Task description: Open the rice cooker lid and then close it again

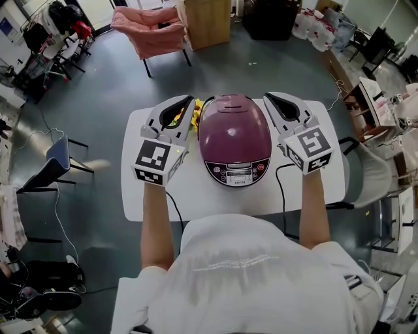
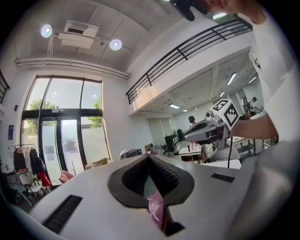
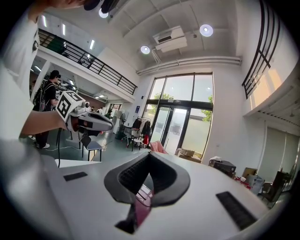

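A purple rice cooker (image 1: 234, 138) with its lid down stands in the middle of a white table (image 1: 196, 196), control panel toward me. My left gripper (image 1: 186, 101) hovers at its left side, jaws shut and empty. My right gripper (image 1: 266, 98) hovers at its right side, also shut with nothing in it. In the left gripper view the left gripper (image 2: 149, 157) points level, its jaws meet, and a sliver of the purple cooker (image 2: 156, 211) shows below them. The right gripper view shows the right gripper (image 3: 150, 154) the same way, above a strip of the cooker (image 3: 140, 208).
A yellow object (image 1: 196, 107) lies on the table behind the left gripper. Black cables (image 1: 282, 189) hang off the table's near edge. A pink chair (image 1: 153, 29) and a wooden box (image 1: 208, 19) stand beyond the table, a blue chair (image 1: 59, 156) to the left.
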Tool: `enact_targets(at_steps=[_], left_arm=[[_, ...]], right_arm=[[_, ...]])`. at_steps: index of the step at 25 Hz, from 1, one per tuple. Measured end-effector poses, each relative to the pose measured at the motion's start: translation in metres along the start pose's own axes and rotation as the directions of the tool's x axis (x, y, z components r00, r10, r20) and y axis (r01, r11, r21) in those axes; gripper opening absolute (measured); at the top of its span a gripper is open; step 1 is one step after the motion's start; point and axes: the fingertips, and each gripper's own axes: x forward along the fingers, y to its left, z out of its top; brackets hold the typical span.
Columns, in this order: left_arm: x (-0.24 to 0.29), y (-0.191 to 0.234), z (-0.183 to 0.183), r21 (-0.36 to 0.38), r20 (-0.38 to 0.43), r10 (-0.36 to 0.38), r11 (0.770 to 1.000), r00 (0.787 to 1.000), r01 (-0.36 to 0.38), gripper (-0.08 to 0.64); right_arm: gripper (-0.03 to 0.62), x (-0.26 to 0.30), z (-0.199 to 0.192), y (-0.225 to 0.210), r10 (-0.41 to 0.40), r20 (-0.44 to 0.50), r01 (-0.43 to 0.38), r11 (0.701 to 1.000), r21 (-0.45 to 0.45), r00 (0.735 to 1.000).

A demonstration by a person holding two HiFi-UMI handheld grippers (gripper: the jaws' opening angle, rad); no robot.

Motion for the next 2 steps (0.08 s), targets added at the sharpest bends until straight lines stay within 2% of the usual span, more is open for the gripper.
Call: enact_targets(at_steps=[2], left_arm=[[-0.0018,0.0004,-0.0012,-0.001,-0.002,0.000,1.000,1.000,0.000,0.017]], right_arm=[[0.026,0.0000,-0.0012,0.0017,0.000,-0.005,0.000,1.000,0.000,1.000]])
